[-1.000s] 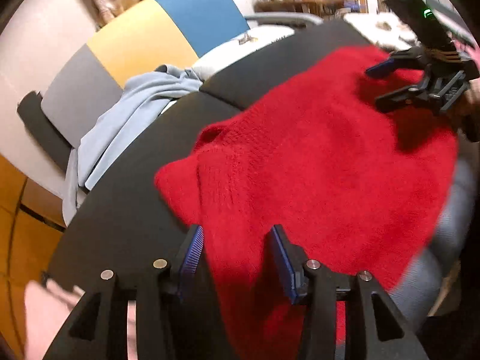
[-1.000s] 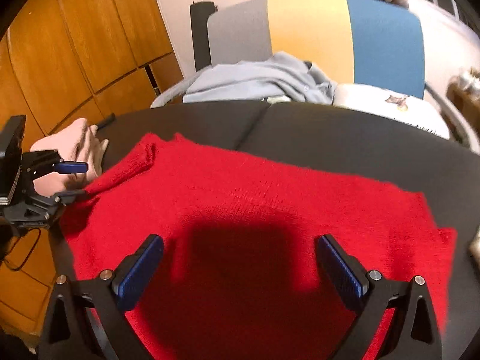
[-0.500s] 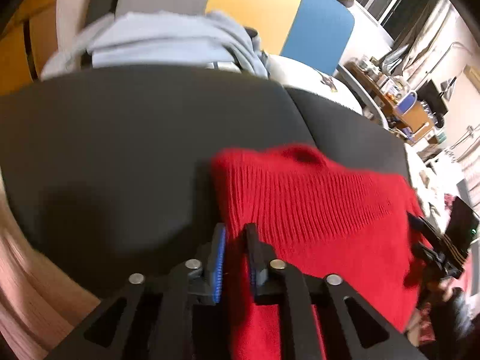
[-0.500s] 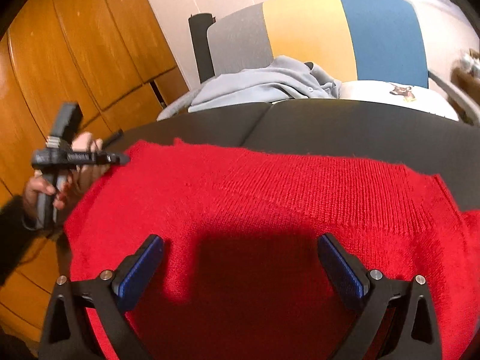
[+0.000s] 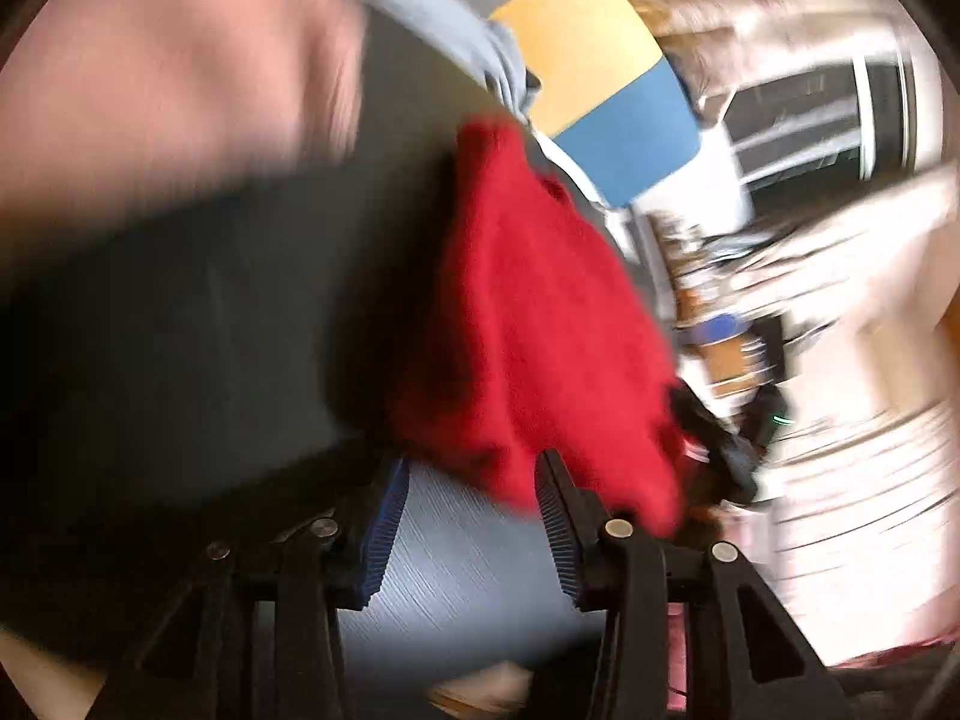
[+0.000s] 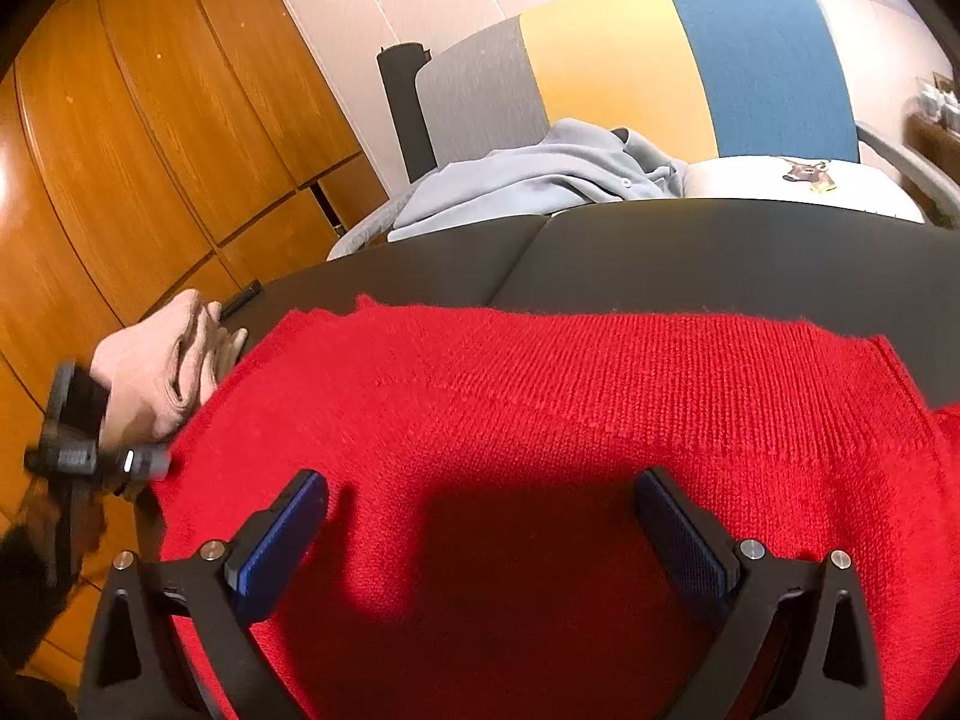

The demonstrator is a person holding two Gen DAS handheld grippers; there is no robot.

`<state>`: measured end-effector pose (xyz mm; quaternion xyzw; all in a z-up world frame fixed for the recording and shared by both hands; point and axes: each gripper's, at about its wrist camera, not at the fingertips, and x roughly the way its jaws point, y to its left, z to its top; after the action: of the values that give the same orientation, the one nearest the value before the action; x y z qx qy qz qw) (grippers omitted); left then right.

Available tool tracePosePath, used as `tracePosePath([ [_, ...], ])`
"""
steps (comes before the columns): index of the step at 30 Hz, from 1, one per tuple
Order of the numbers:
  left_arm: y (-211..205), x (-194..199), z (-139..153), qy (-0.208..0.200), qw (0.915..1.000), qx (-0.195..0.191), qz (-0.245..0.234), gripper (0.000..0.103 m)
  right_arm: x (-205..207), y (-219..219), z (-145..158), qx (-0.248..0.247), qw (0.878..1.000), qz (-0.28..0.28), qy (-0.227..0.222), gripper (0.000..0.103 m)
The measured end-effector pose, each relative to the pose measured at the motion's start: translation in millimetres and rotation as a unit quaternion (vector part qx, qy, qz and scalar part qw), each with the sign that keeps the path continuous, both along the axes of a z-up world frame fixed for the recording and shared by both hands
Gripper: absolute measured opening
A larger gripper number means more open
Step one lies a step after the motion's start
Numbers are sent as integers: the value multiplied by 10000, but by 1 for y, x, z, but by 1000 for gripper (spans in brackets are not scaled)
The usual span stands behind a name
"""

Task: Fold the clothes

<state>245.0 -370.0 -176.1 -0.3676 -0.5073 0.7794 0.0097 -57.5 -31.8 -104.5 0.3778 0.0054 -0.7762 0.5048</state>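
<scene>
Red sweater (image 6: 576,420) lies spread flat on the dark table (image 6: 720,252), straight ahead of and under the right gripper (image 6: 480,531). Right gripper hovers over the near part of the knit, jaws wide apart, nothing between them, its shadow on the fabric. Left gripper (image 5: 471,516) view is badly motion-blurred: its jaws are opening, gap clear, and a corner of the sweater hangs just past the fingertips and partly overlaps the right-hand finger; no pad looks pressed on it, so I read it as open, not gripping. From the right view the left gripper sits at the sweater's left edge, next to a folded beige cloth (image 6: 162,372). Beyond the table: light blue garment (image 6: 540,186) and a white cushion (image 6: 798,180) on a grey-yellow-blue chair (image 6: 660,60).

Step, as I judge it: early in the fold, sweater laid out and edges being set or picked; no clean fold visible yet. Next move calls for each gripper to pinch an edge or corner firmly, both layers, then lift and carry it across evenly. Loose knit may slip or bunch if grabbed shallow.
</scene>
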Motion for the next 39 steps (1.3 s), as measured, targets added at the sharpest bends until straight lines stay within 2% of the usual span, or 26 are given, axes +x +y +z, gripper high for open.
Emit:
tracePosePath([
  [2,15,8,-10,196,9988,397,208,45,0,0,0,0,10000,3,1,103],
  [4,23,5,-15,321,9967,630,406,46,0,0,1,13,10000,5,16,103],
  [9,26,-12,-21,447,9893,772,1154,48,-1,1,1,-22,10000,1,13,103],
  [12,34,-36,-24,130,9900,444,1330,33,-3,4,1,-92,9999,-11,-47,103],
  [14,34,-46,-26,-85,9903,402,1330,7,-4,5,3,-109,9999,-36,-129,103],
  [15,32,-46,-22,-31,9908,344,1311,8,-4,6,4,-95,9998,-57,-182,103],
  [17,31,-40,-6,295,9916,73,1255,7,-4,9,9,-41,9996,-68,-263,103],
  [19,36,-37,13,340,9937,-588,890,7,-2,19,15,68,9999,-112,-89,103],
  [20,40,-35,23,324,9925,-969,665,7,-1,25,13,304,9993,-179,111,103],
  [22,45,-38,23,7,9880,-1531,216,7,-2,35,4,797,9955,-304,413,103],
  [25,59,-42,12,-430,9758,-2120,-317,9,-5,44,-3,800,9956,-297,399,103],
  [26,60,-39,13,-417,9756,-2127,-345,12,-6,45,-2,765,9959,-300,390,103],
  [29,54,-23,29,-24,9836,-1798,-139,21,-4,46,1,784,9958,-239,397,103],
  [31,53,-19,45,279,9837,-1776,-75,25,-1,64,11,490,9986,-141,158,103],
  [34,60,-28,68,640,9776,-1998,-161,27,7,108,22,141,9996,44,-220,103],
  [37,79,-65,84,979,9695,-2174,-573,29,17,163,21,108,9980,64,-624,103],
  [39,100,-106,79,975,9639,-2264,-1005,29,23,199,15,138,9962,-30,-863,103],
])
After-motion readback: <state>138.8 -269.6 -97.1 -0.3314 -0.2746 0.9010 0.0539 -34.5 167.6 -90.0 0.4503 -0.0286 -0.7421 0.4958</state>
